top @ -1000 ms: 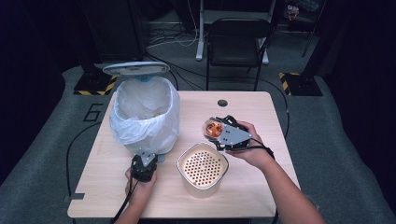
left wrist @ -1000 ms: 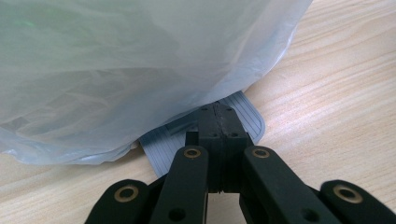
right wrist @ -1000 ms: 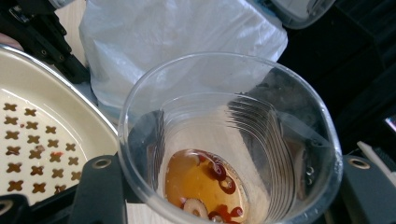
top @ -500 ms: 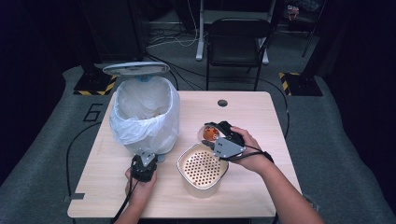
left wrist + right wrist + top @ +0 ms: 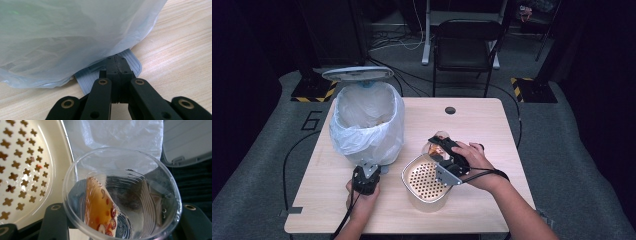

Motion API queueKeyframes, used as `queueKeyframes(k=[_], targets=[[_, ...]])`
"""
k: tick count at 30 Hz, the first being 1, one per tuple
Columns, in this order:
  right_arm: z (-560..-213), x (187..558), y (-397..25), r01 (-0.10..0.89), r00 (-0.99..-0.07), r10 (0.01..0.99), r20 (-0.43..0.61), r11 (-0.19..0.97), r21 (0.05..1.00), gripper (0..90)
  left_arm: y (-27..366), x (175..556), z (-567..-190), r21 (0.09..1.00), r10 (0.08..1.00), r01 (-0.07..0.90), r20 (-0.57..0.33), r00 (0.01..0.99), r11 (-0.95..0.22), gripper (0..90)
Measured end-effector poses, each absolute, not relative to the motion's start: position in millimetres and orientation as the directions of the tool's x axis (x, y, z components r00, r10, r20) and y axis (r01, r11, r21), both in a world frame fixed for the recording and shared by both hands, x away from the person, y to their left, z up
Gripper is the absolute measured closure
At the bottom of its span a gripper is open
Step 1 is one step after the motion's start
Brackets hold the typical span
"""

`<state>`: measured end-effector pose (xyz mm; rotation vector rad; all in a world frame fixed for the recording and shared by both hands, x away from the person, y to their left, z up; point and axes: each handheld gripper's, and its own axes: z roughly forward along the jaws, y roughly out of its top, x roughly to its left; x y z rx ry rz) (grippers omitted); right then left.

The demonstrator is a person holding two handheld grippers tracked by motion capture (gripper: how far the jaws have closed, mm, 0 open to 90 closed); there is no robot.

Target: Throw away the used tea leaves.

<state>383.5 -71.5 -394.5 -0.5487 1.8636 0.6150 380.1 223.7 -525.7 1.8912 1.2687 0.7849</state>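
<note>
A clear plastic cup [image 5: 150, 202] lies tilted on its side between the jaws of my right gripper [image 5: 122, 222], which is shut on it. Orange-brown liquid with red bits [image 5: 100, 212] pools along its lower wall. In the high view the cup [image 5: 438, 143] hangs at the far rim of a cream perforated strainer basket [image 5: 412, 170], with its mouth towards the basket [image 5: 25, 170]. My left gripper [image 5: 117, 65] is shut with nothing between its jaws. Its tips rest on the grey ribbed pedal [image 5: 87, 80] at the foot of the bin [image 5: 367, 125].
The bin carries a white plastic bag [image 5: 75, 32] and its lid [image 5: 357, 73] stands open at the back. A small dark hole [image 5: 450, 110] sits near the table's far edge. Bare wood [image 5: 492, 130] lies right of the cup. A black chair [image 5: 464, 45] stands beyond the table.
My right gripper has carried the cup left and nearer, from the table's right side to the strainer's rim, tipping it further. The left gripper has stayed on the pedal.
</note>
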Motion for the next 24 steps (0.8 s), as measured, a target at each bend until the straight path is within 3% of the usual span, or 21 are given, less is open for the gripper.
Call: queueKeyframes(k=[5,11,14,18,21,24], targets=[[-398,377,-64,-0.647,-0.241,-0.211,-0.947,0.762,-0.005,39.3,223,380,-526,0.833,0.943,0.496,0.088,0.321,-0.246,90.0],[-402,372,-57,-0.653,-0.149,-0.297,-0.943,0.746,-0.131,39.5,225,381,-525,0.828,0.937,0.489,0.119,0.327,-0.276,90.0],[-403,369,-55,-0.638,-0.052,-0.389,-0.920,0.722,-0.269,39.5,224,380,-526,0.831,0.941,0.494,0.096,0.325,-0.255,90.0],[-404,366,-55,-0.623,0.006,-0.422,-0.907,0.708,-0.334,39.5,223,380,-527,0.836,0.943,0.491,0.087,0.321,-0.244,90.0],[-408,363,-58,-0.580,0.119,-0.484,-0.867,0.675,-0.456,39.5,224,380,-526,0.830,0.941,0.497,0.093,0.326,-0.254,90.0],[-411,362,-58,-0.569,0.136,-0.549,-0.825,0.638,-0.519,39.5,224,380,-526,0.828,0.940,0.498,0.094,0.327,-0.256,90.0]])
